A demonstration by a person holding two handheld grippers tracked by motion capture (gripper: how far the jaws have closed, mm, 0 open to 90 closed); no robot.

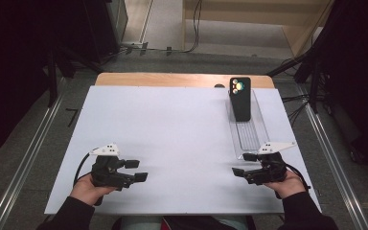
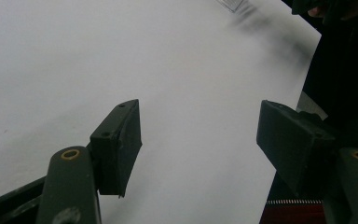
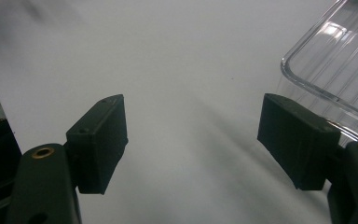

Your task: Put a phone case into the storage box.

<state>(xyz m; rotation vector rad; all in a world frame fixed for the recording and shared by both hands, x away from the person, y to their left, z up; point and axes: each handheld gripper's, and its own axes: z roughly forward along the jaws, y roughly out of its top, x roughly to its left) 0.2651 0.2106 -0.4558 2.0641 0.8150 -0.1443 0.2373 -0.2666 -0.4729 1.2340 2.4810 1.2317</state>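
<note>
White sheet (image 1: 172, 139) over a wooden table (image 1: 172, 79), grey floor (image 1: 326, 158) around — both grippers' fingers wide, seemingly empty.

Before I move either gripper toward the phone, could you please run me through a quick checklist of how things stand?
1. Left gripper open, nothing between its jaws: ok.
2. Right gripper open, nothing between its jaws: ok.
3. Black phone standing at the far end of the clear tray, cameras toward us: ok.
4. Tray's near corner close beside the right gripper, apart from it: ok.
5. White table sheet bare between grippers and tray: ok.
6. What props the phone upright: cannot tell.
</note>
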